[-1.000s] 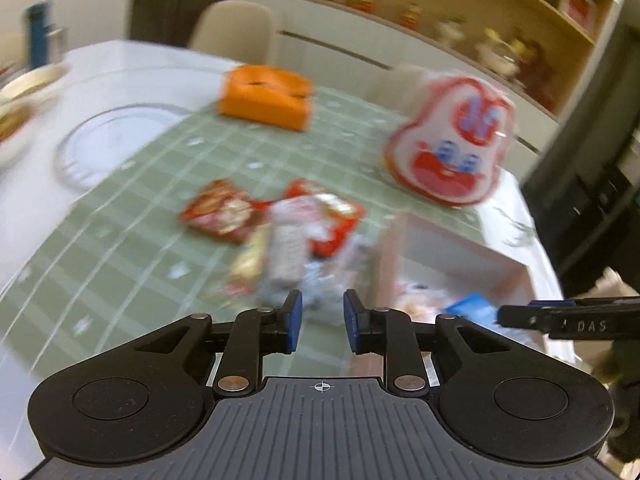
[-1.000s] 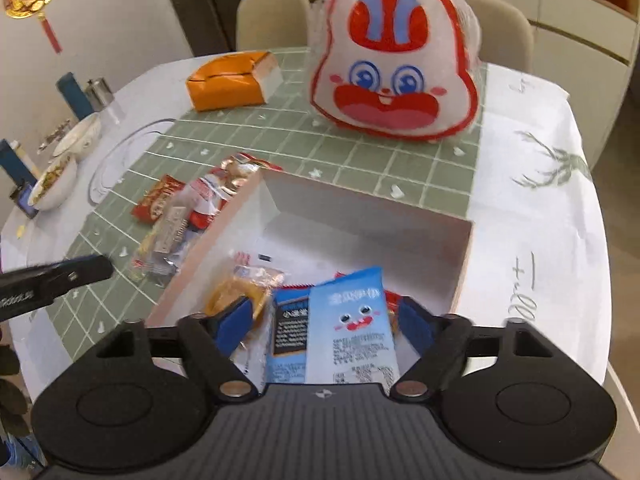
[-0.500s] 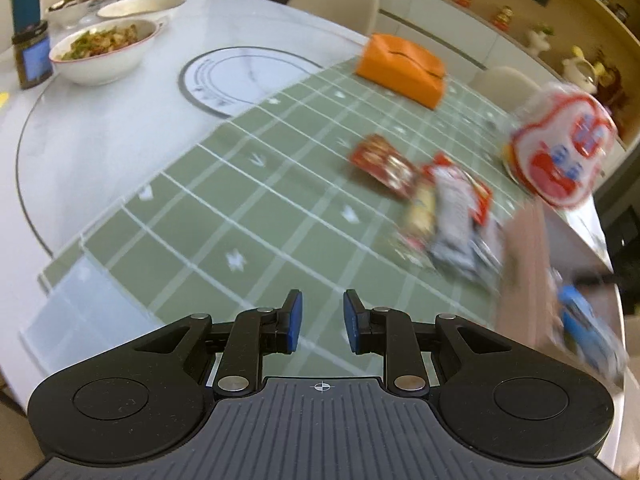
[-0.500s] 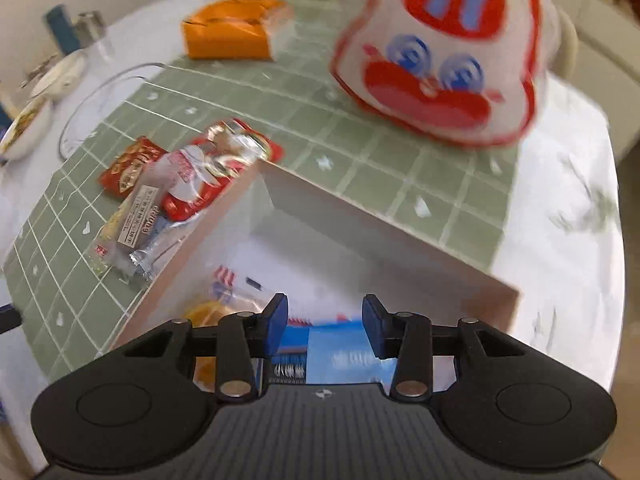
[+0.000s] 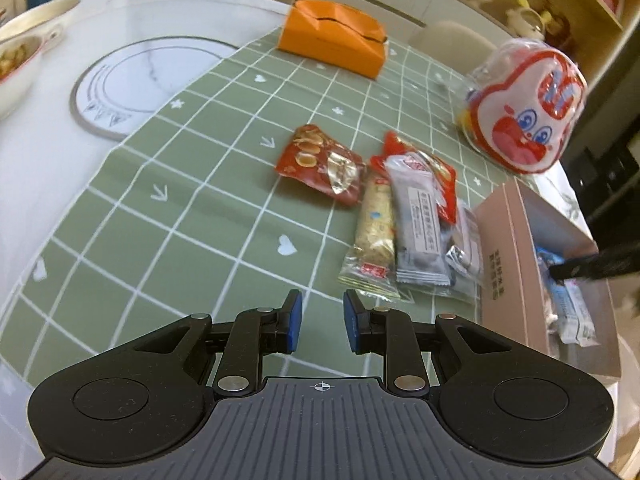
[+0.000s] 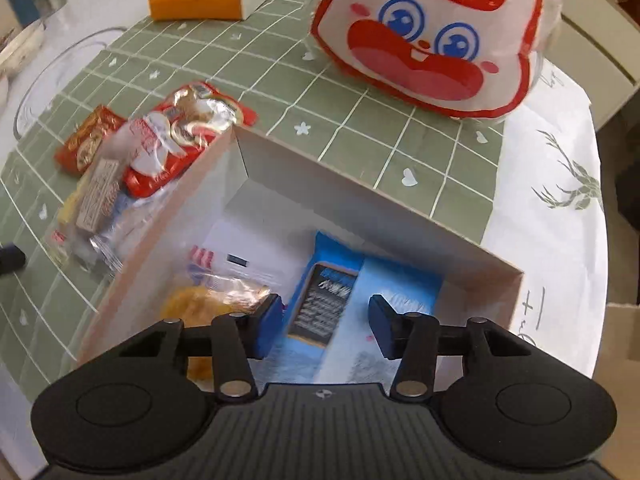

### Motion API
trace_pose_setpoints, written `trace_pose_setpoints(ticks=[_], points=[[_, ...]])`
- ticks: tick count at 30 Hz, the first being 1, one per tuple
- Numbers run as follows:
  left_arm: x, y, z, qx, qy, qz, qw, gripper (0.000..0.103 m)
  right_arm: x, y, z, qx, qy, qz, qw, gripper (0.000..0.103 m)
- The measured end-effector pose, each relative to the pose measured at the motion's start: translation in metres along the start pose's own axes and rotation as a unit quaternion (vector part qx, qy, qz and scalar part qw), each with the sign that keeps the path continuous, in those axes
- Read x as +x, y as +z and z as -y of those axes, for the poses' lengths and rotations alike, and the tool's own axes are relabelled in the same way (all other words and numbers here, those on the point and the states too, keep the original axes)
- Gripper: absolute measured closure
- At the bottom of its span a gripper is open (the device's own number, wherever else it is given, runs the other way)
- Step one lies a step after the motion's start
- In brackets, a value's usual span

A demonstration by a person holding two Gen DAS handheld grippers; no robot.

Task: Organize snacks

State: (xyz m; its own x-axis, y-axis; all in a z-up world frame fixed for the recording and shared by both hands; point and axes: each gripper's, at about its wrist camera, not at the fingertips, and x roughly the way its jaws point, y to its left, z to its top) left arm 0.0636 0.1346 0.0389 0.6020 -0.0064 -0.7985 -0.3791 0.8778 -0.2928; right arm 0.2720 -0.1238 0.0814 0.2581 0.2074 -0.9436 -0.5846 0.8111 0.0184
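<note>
My left gripper [image 5: 319,322] hovers over the green checked cloth with its jaws a little apart and nothing between them. Just ahead and to its right lies a pile of snacks: a red peanut packet [image 5: 320,164], a beige bar [image 5: 374,236] and a grey packet [image 5: 418,232]. My right gripper [image 6: 326,328] points down into the pink open box [image 6: 360,208]. Its jaws are closing and grip nothing. Below them, on the box floor, lie a blue packet [image 6: 332,264] and a yellow snack [image 6: 200,304]. The box [image 5: 508,248] stands right of the pile.
An orange tissue box [image 5: 334,38] sits at the far side of the cloth. A rabbit-face bag [image 6: 432,36] stands behind the pink box. A round marble disc [image 5: 140,84] and a bowl of food [image 5: 16,60] are at the left.
The blue packet that stood between my right fingers now lies flat in the box. The left gripper has swung towards the snack pile and come lower.
</note>
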Motion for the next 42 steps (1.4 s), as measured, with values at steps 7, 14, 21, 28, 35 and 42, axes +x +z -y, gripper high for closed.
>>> trace_pose_setpoints(ticks=[7,14,21,28,35,42], points=[[0.011,0.030,-0.008,-0.004,-0.040,0.009,0.9991,0.077,-0.027,0.077,-0.048,0.052,0.064,0.018,0.996,0.028],[0.020,0.044,-0.007,0.029,-0.057,-0.003,0.9979,0.077,0.067,0.154,-0.109,0.029,-0.013,-0.001,1.000,0.028],[0.023,0.042,-0.015,0.036,-0.074,-0.021,0.9964,0.077,0.104,0.148,-0.112,0.069,0.006,-0.034,0.997,0.034],[0.039,0.045,0.007,0.069,-0.086,-0.036,0.9933,0.077,0.077,0.117,-0.122,0.050,0.072,-0.075,0.993,0.049],[0.046,0.040,0.027,0.102,-0.071,-0.049,0.9911,0.076,0.018,0.077,-0.103,0.085,0.143,-0.034,0.986,0.057],[0.007,0.027,0.022,0.063,-0.091,-0.043,0.9929,0.076,-0.031,0.013,-0.087,0.059,0.198,-0.046,0.977,0.057]])
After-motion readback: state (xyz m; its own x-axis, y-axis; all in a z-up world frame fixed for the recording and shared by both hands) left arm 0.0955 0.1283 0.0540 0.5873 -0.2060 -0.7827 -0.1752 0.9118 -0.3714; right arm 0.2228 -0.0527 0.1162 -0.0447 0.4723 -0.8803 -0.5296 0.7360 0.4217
